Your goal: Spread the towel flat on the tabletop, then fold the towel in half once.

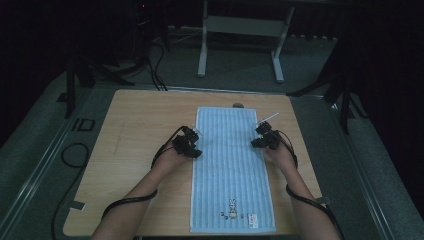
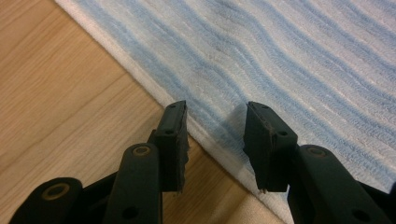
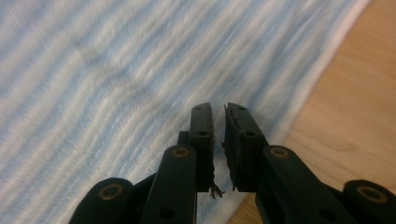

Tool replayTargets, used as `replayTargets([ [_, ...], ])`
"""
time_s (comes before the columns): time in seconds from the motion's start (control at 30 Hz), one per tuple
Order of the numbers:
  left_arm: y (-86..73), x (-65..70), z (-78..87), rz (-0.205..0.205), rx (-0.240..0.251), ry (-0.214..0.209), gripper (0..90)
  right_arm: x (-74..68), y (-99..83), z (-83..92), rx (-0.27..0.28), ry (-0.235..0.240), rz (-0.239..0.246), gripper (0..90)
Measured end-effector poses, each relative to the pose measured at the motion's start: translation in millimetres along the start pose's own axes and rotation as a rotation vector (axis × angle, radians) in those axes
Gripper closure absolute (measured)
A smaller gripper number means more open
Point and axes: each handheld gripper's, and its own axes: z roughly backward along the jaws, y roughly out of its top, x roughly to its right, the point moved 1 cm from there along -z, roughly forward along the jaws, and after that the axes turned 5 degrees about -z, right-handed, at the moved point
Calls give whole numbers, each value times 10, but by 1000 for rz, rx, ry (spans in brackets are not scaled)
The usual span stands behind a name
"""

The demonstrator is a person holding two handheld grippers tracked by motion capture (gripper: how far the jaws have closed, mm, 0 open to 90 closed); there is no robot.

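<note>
Towel [image 1: 231, 170], blue-and-white striped with a small rabbit motif near its front hem, lies flat and lengthwise on the wooden table [image 1: 130, 150], its far end toward the back edge. A person works both long edges at once: the left gripper [image 1: 192, 145] sits at the left border, the right gripper [image 1: 261, 136] at the right, roughly level with each other. In the left gripper view the jaws stand parted astride the white hem [image 2: 205, 130], nothing between them yet. In the right gripper view the jaws are nearly closed over the right edge [image 3: 280, 116], a narrow gap remaining, no cloth visibly pinched. The step appears to be taking hold of both edges before a fold; next, each pair must close firmly on the hem, then lift together.
</note>
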Motion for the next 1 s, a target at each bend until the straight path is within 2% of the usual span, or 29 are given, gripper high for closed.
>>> replayTargets([
  [0.1, 13, -21, 26, 14, 7, 5, 524, 61, 24, 101, 28, -8, -16, 801],
  [0.2, 44, -108, 77, 49, 39, 2, 482, 126, 69, 150, 27, -19, -28, 771],
  [0.27, 56, -155, 85, 49, 42, 19, 481, 166, 109, 162, 27, -26, -34, 737],
  [0.3, 65, -185, 82, 67, 44, 18, 479, 187, 131, 167, 28, -26, -45, 732],
  [0.4, 92, -301, 79, 112, 50, 24, 459, 248, 199, 150, 11, -35, -59, 683],
  [0.43, 92, -301, 79, 112, 50, 24, 459, 248, 199, 150, 11, -35, -59, 683],
  [0.5, 129, -411, 64, 142, 44, 30, 459, 305, 243, 122, -5, -48, -74, 643],
  [0.6, 169, -472, 45, 159, 36, 39, 459, 348, 273, 96, -18, -59, -90, 640],
  [0.63, 212, -520, 30, 177, 38, 41, 459, 364, 287, 85, -28, -66, -94, 637],
  [0.67, 229, -534, 22, 178, 35, 44, 459, 390, 310, 63, -39, -76, -102, 630],
  [0.8, 301, -549, -55, 172, 10, 54, 440, 407, 327, -20, -70, -66, -109, 592],
  [0.87, 319, -544, -91, 181, 16, 41, 440, 403, 322, -66, -86, -67, -108, 583],
  [1.0, 348, -509, -176, 157, -11, 48, 437, 380, 314, -135, -106, -60, -101, 574],
])
